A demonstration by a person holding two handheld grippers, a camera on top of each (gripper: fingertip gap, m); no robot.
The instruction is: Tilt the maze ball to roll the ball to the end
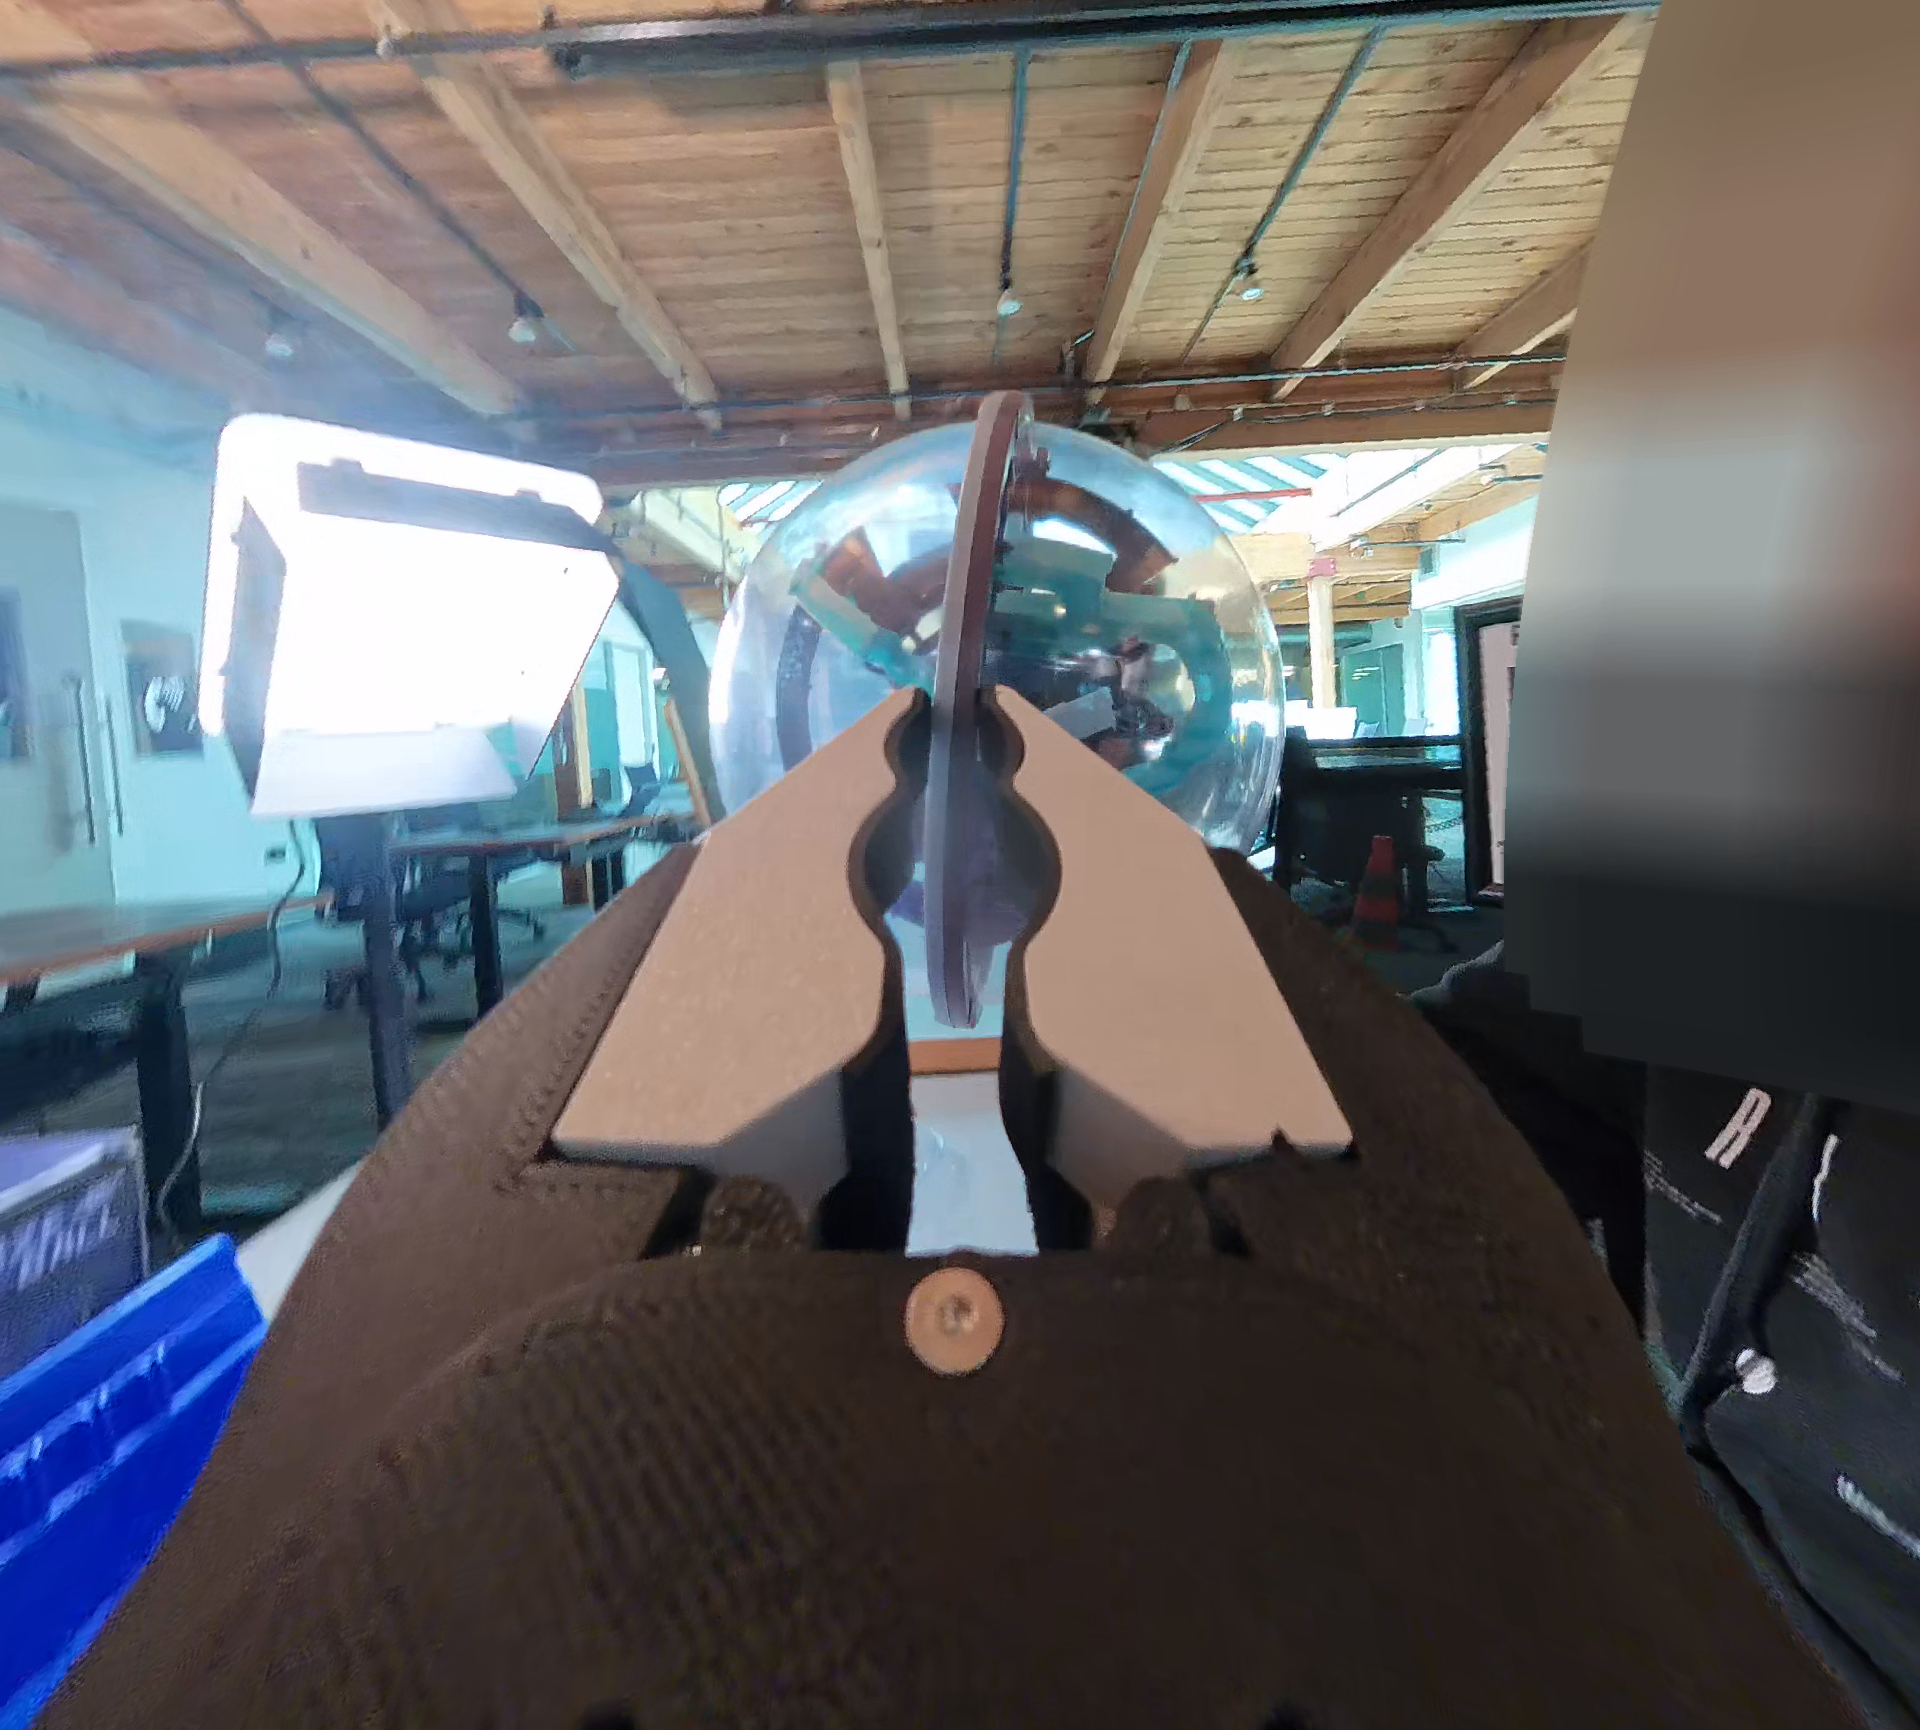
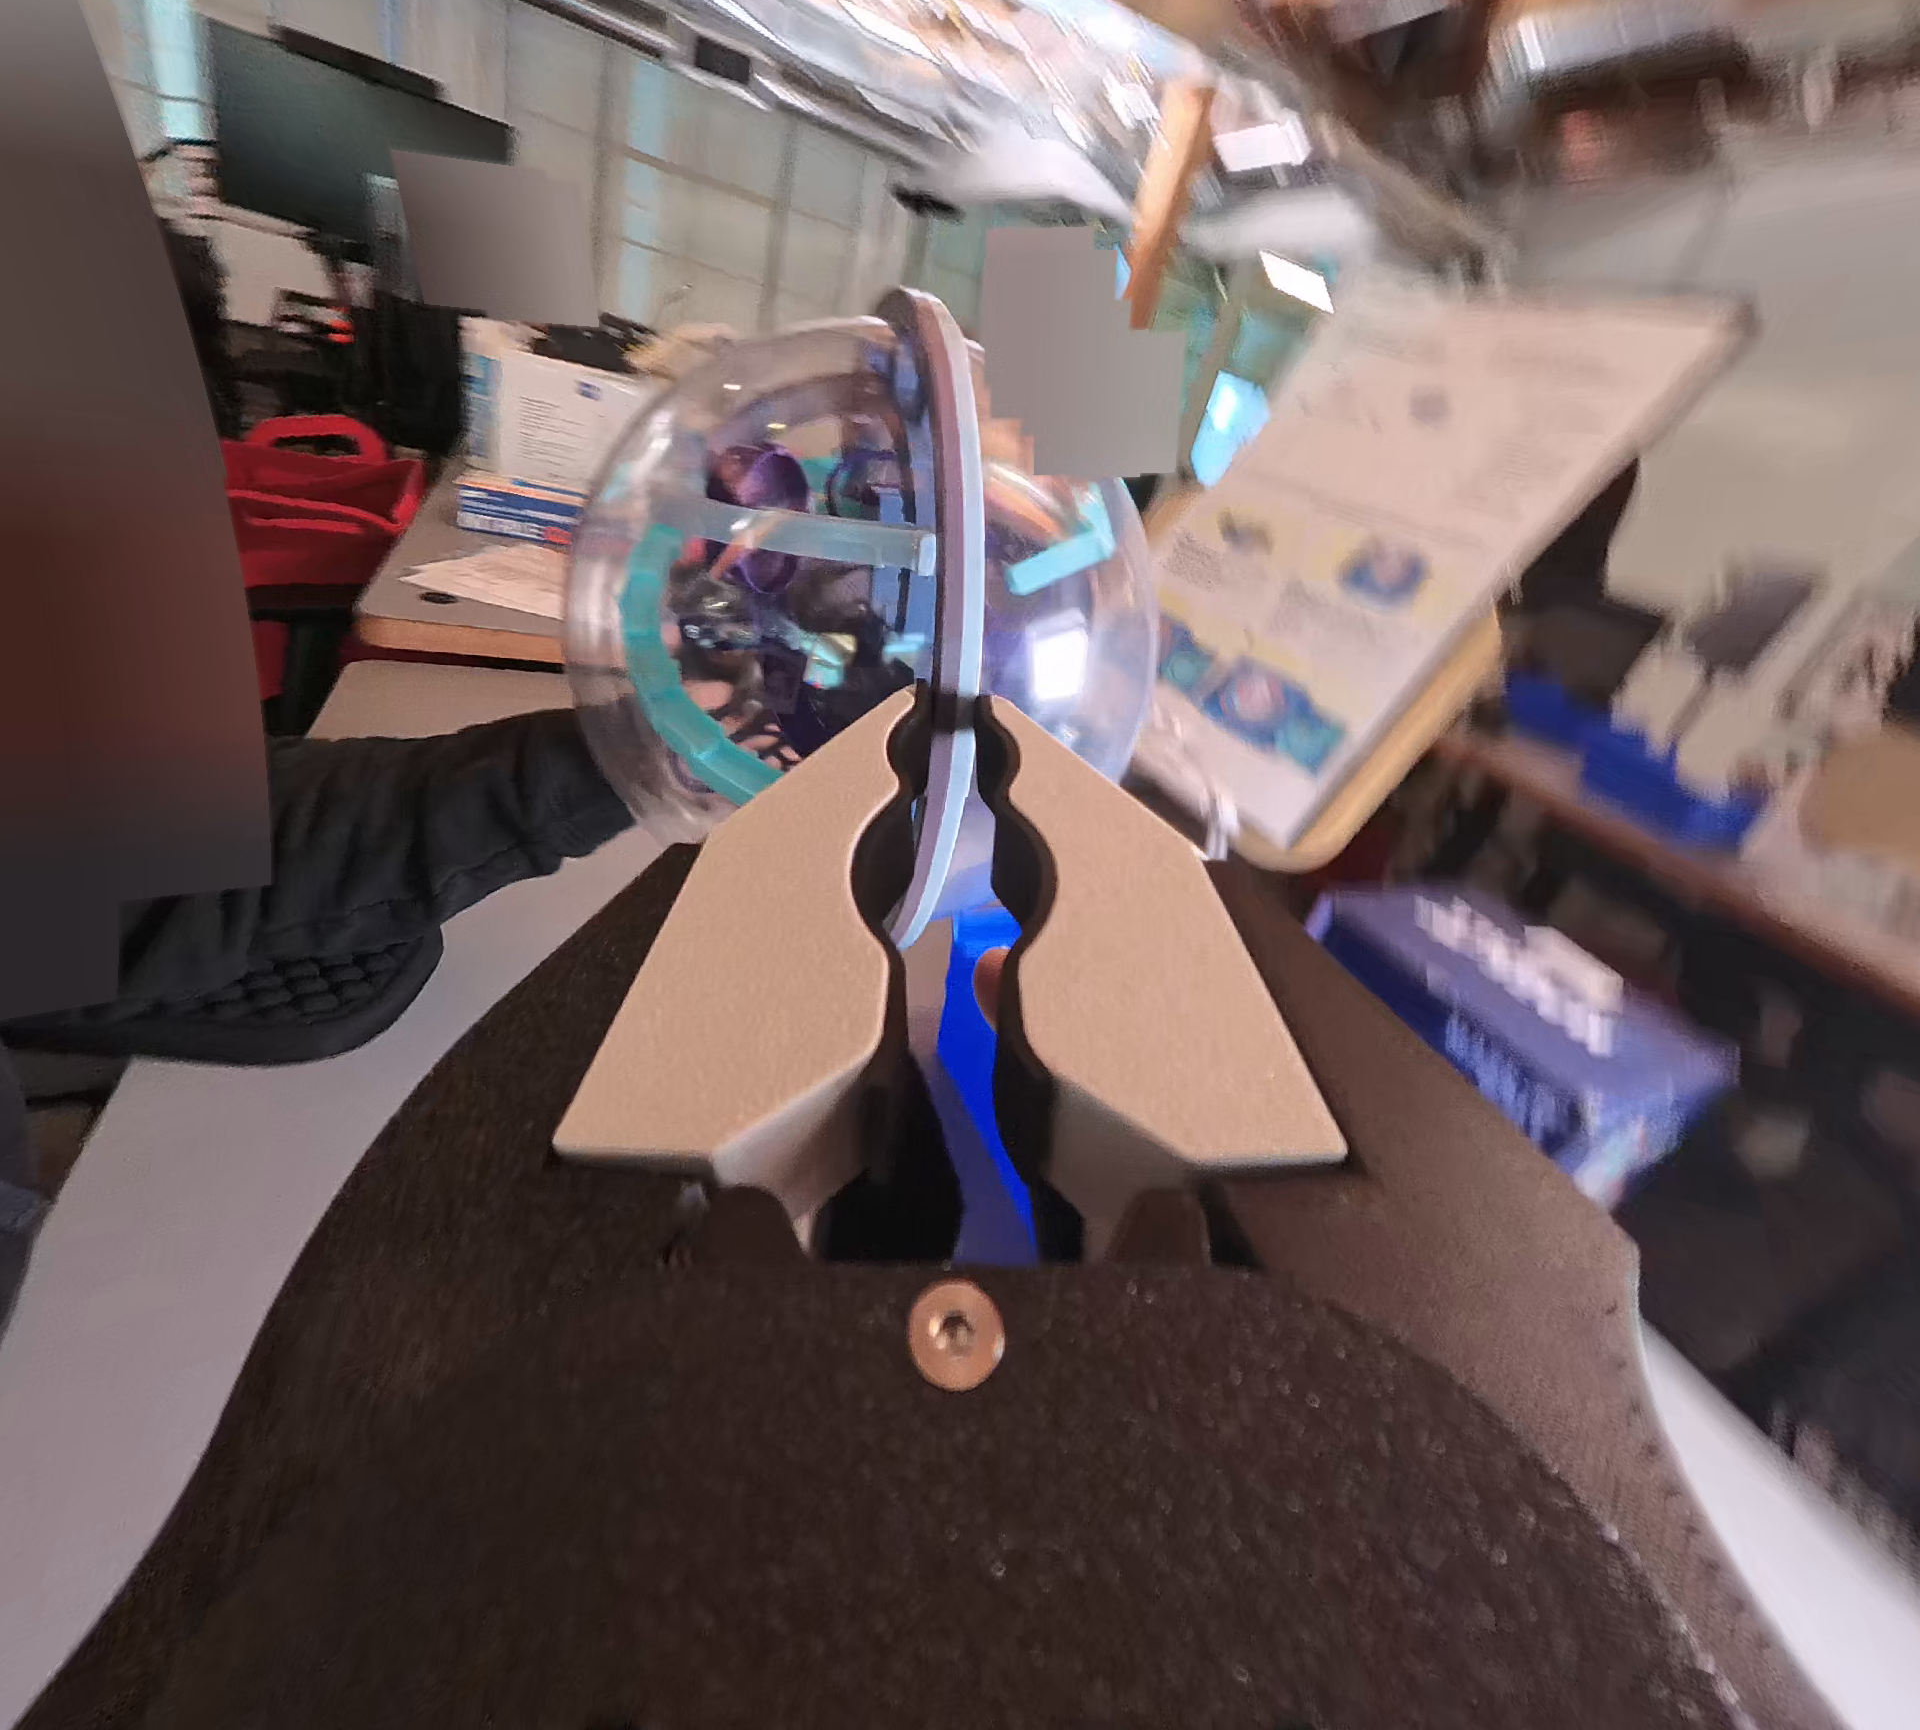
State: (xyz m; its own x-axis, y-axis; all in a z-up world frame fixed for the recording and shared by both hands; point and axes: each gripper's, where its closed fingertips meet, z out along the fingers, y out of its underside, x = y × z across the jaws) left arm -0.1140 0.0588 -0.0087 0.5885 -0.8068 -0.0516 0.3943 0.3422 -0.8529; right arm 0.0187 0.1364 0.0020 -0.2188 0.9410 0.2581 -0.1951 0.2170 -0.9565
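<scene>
A: Where's the maze ball [image 1: 1091, 620] right now?

B: Up in the air, held from two sides. It's a clear globe with teal and brown tracks inside and a flat rim [image 1: 961, 641] running around its middle. Seen from the left wrist, it sits against the wooden ceiling [image 1: 935, 122], with a bright studio light [image 1: 416, 600] off to the ball's left.

A: And the left gripper [image 1: 958, 704]?

B: Clenched on that rim. The rim passes edge-on between the two tan fingers [image 1: 769, 942], pinched right at their tips.

A: The right gripper [image 2: 948, 704]?

B: Same story. In the right wrist view the rim [image 2: 961, 517] looks white, and the fingertips are clamped on it, with the globe [image 2: 727, 579] bulging mostly to the left of them.

A: Can you see the little ball inside?

B: No, I can't tell where it is; the tracks and reflections are too cluttered, and that view is blurred.

A: Anything else near the ball?

B: A tilted poster board [image 2: 1434, 558] to its right, a red bag [image 2: 312, 496] to its left, and a blue bin [image 1: 104, 1452] below and left in the left wrist view.
</scene>
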